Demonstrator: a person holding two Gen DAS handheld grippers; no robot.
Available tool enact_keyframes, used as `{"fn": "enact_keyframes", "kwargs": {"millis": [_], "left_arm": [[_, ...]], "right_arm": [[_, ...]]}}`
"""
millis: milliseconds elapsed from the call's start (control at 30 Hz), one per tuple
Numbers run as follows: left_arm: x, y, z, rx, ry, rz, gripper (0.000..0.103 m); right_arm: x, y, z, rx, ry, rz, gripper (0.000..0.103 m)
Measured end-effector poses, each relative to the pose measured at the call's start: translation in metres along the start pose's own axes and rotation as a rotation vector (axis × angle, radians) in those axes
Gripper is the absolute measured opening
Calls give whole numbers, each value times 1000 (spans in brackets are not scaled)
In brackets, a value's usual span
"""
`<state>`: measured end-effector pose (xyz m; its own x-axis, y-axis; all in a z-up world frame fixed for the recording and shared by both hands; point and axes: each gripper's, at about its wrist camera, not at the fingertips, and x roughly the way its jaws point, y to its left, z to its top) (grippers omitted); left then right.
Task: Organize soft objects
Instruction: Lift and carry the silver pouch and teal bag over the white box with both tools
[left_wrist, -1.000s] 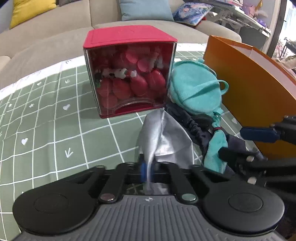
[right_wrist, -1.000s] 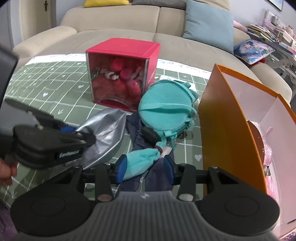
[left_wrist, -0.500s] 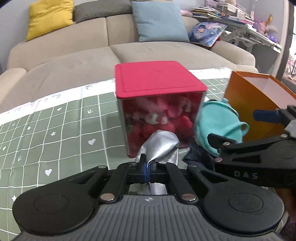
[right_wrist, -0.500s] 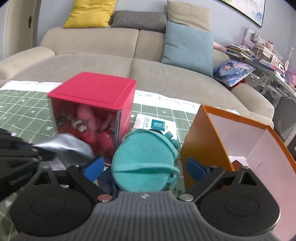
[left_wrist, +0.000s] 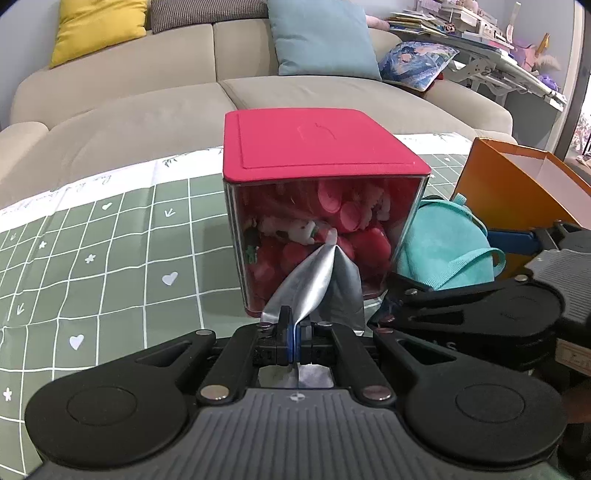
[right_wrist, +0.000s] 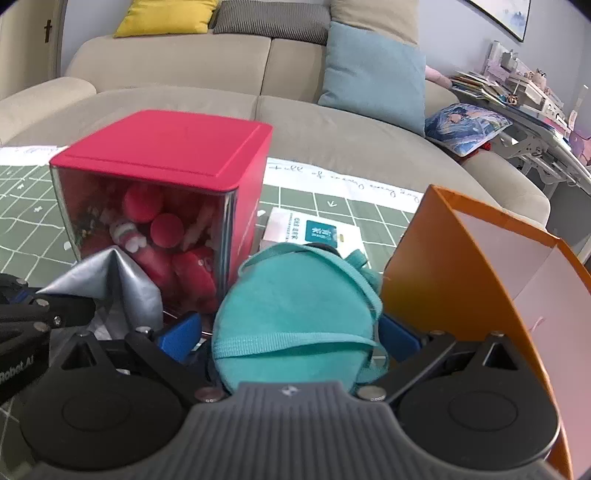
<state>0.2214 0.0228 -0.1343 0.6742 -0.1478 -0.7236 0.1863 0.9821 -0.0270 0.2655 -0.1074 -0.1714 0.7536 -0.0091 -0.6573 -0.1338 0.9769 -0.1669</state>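
Pouch (right_wrist: 295, 317), teal plush, round, strapped, sat between my right gripper's (right_wrist: 291, 338) opening jaws, orange box (right_wrist: 443, 266) at its 3 o'clock; judged light, squashy, best pinched across its middle; left gripper (left_wrist: 294, 341) was clamped on limp silver fabric (left_wrist: 317, 284).

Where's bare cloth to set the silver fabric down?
Bare checked cloth lies left of the red box, toward the sofa. Crowded on the right: the teal pouch sits between the red box and orange box, a leaflet behind it.
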Motion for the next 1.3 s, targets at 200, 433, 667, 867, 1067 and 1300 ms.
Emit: {"fn": "enact_keyframes", "kwargs": {"millis": [200, 433, 667, 867, 1067, 1300], "left_arm": [[2, 0, -2, -2, 10, -9, 1], [-5, -4, -6, -6, 14, -11, 1], [-22, -7, -4, -16, -8, -6, 1], [-46, -7, -2, -22, -49, 0, 1], [-74, -2, -1, -33, -96, 26, 1], [-115, -2, -5, -42, -150, 51, 1]], "right_arm": [[4, -3, -1, -6, 9, 0, 88], [-5, -6, -1, -13, -1, 13, 78], [-27, -7, -3, -14, -17, 10, 70], [-60, -5, 1, -24, -67, 25, 70], [-107, 1, 4, -57, -142, 75, 70], [-164, 5, -3, -85, -206, 158, 70]]}}
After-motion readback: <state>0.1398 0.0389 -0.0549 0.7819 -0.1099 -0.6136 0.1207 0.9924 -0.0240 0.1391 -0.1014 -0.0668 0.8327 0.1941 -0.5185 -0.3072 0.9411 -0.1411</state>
